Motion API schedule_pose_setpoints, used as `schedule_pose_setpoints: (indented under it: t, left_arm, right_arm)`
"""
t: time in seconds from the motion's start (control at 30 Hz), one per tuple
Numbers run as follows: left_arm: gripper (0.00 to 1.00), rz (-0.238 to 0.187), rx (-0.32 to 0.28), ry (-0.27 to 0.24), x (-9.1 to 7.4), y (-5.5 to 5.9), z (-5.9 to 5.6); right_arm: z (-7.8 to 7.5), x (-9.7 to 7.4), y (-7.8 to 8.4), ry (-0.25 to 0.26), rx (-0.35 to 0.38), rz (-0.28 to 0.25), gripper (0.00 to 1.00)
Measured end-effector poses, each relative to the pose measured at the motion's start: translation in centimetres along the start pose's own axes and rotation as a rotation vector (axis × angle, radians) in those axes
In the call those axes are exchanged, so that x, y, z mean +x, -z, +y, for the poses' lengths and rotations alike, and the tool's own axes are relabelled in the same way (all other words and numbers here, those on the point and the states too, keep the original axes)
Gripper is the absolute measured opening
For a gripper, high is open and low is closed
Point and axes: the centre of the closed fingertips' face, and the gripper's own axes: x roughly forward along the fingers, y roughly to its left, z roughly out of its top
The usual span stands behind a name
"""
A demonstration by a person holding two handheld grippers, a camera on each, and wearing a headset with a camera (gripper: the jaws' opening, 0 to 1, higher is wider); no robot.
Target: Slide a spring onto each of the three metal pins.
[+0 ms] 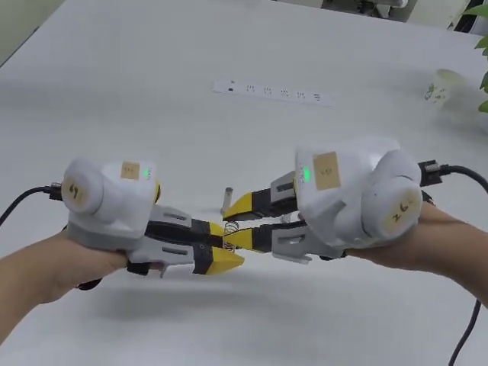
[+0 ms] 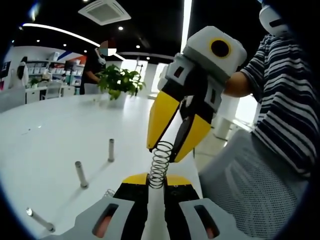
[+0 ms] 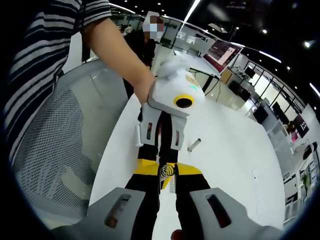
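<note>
A small coil spring (image 1: 232,226) hangs between both grippers above the white table (image 1: 152,69). My left gripper (image 2: 156,181) is shut on the spring's (image 2: 160,165) lower end. My right gripper (image 3: 167,172) meets it head-on, and its yellow fingertips (image 2: 165,142) close around the upper end, seen end-on as the spring (image 3: 166,173). Two metal pins (image 2: 111,150) (image 2: 81,174) stand upright on the table, and a third pin (image 2: 40,219) leans near the edge. One pin (image 1: 226,200) shows just behind the jaws. A second spring (image 2: 109,192) lies beside my left jaw.
A white power strip (image 1: 272,91) lies across the far table, with a paper cup (image 1: 441,85) and plant leaves (image 1: 483,46) at the far right. A grey mesh chair (image 2: 250,190) stands by the table edge. A person stands behind a potted plant (image 2: 117,82).
</note>
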Motion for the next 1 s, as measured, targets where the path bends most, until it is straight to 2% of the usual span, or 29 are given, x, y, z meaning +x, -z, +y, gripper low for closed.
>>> schedule_pose_setpoints:
  t: [0.33,0.63,1.0]
  left_arm:
    - [0.04,-0.009,-0.01,-0.014,-0.3,-0.3,0.1]
    - [0.08,-0.004,-0.024,-0.037,-0.9,-0.2,0.4]
    - [0.2,0.018,-0.026,-0.083,-2.0,0.4,1.0]
  right_arm:
    - [0.0,-0.1,-0.4,0.03,-0.069,0.009,0.08]
    - [-0.3,-0.2,-0.4,0.042,-0.02,-0.012,0.08]
    - [-0.6,-0.1,0.1,0.047,-0.03,0.007,0.08]
